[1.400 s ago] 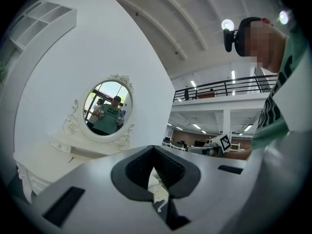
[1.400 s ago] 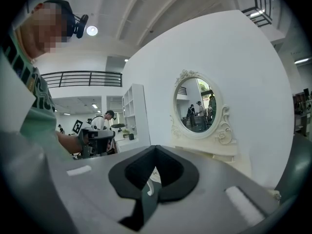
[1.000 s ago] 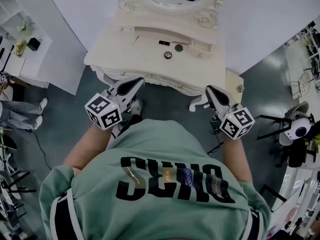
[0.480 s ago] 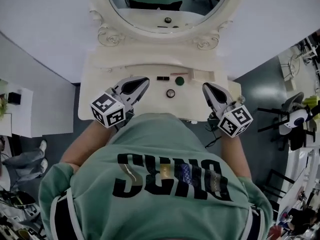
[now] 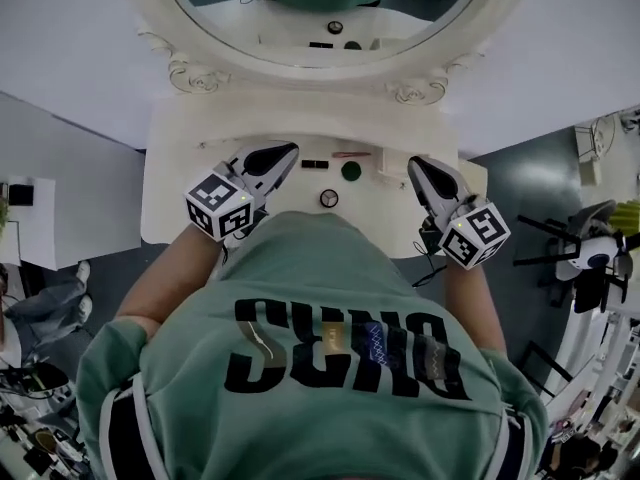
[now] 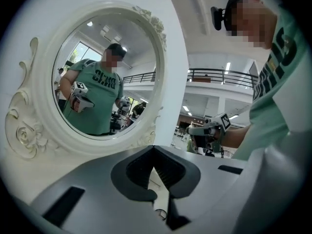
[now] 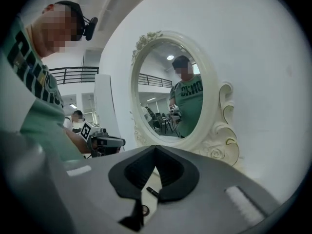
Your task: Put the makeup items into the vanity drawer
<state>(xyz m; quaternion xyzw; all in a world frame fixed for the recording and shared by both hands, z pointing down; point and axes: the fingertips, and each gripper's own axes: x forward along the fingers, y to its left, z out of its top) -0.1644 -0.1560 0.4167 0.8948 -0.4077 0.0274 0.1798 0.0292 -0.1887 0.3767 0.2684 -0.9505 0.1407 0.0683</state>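
The left gripper (image 5: 283, 151), smooth grey plastic, hung over the glossy cream vanity top (image 5: 175, 193) with its ridged dark pads closed on nothing. Between it and the right gripper (image 5: 416, 164) lay a small black rectangular case (image 5: 314, 164), a thin pink stick (image 5: 350, 154), a round green pot (image 5: 351, 171) and a ringed round compact (image 5: 329, 198). The right gripper's jaws also met, empty.

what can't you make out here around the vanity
- Vanity drawer: head view, the person's green shirt covers the white vanity tabletop's front.
- Small round green item, black bar: head view, too small to identify.
- Tabletop: left gripper and right gripper block it in their own views.
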